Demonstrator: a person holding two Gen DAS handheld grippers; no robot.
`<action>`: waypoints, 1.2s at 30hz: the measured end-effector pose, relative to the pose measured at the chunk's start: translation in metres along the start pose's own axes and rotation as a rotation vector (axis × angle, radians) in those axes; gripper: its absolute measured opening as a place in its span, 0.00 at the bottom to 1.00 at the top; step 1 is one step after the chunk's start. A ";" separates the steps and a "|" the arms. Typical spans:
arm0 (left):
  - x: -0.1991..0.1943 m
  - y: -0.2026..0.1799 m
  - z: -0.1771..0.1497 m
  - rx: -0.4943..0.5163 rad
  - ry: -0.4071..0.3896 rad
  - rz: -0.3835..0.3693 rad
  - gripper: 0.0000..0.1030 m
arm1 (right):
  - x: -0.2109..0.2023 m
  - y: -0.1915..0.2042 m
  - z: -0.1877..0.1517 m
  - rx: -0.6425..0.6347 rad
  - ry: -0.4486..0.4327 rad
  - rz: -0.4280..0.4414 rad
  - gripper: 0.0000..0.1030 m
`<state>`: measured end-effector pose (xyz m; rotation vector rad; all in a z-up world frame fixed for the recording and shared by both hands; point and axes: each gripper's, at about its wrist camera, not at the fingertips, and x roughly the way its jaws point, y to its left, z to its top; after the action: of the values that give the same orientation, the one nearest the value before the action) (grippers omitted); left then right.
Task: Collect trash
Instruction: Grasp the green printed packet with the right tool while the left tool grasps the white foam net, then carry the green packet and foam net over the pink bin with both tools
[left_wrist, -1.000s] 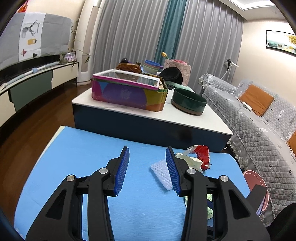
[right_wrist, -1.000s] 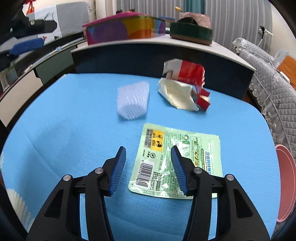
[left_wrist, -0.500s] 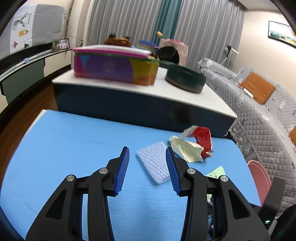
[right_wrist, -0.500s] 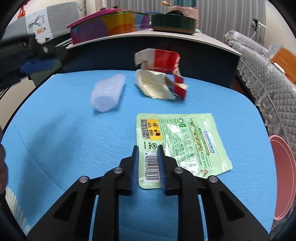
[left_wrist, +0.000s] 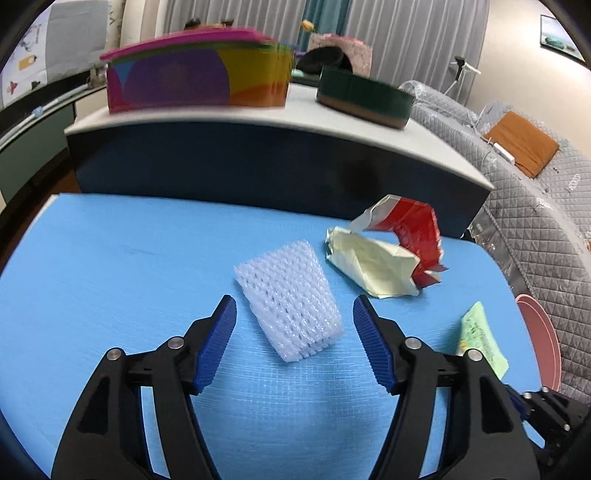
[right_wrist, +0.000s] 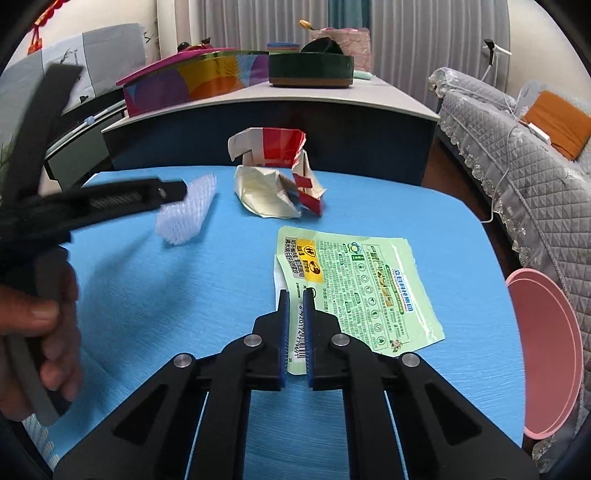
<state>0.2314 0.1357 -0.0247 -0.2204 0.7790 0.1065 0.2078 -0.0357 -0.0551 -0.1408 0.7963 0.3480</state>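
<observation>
Two wrist views over a blue tabletop (left_wrist: 110, 266) strewn with trash. The left gripper (left_wrist: 294, 314) points down at a white foam net sleeve (left_wrist: 290, 304), which lies flat on the table between its two blue-padded fingers (left_wrist: 218, 341); the jaws are opening and stand wide, with clear table visible on both sides of the sleeve, so neither pad touches it. In the right wrist view the same gripper reaches in from the left, carried by a person's hand (right_wrist: 33, 332), its tip over the near end of the sleeve. The right gripper (right_wrist: 295, 306) is closing on the near edge of a flat green plastic wrapper (right_wrist: 369, 291); its jaws are almost together, and the barcode strip of the wrapper runs into the narrow gap between the pads, the edge there lifted slightly off the table. Beyond the sleeve and the wrapper lies a crumpled red and cream carton (left_wrist: 391, 254), apart from both grippers. A pink bin (right_wrist: 546, 350) stands just past the right edge of the table. Behind the table, a higher counter (left_wrist: 258, 122) carries a multicoloured box (left_wrist: 195, 81) and a dark green round tin (left_wrist: 364, 96).
</observation>
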 end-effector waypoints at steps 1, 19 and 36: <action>0.003 -0.001 -0.001 0.000 0.008 0.006 0.63 | -0.001 -0.001 0.000 0.000 -0.003 -0.001 0.07; 0.012 -0.011 -0.004 0.038 0.046 0.020 0.24 | -0.006 -0.006 0.004 0.000 -0.025 -0.027 0.06; -0.019 -0.026 -0.005 0.093 -0.019 -0.005 0.13 | -0.040 -0.019 0.009 0.010 -0.098 -0.072 0.02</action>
<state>0.2191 0.1091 -0.0104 -0.1335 0.7623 0.0671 0.1946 -0.0609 -0.0203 -0.1421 0.6941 0.2807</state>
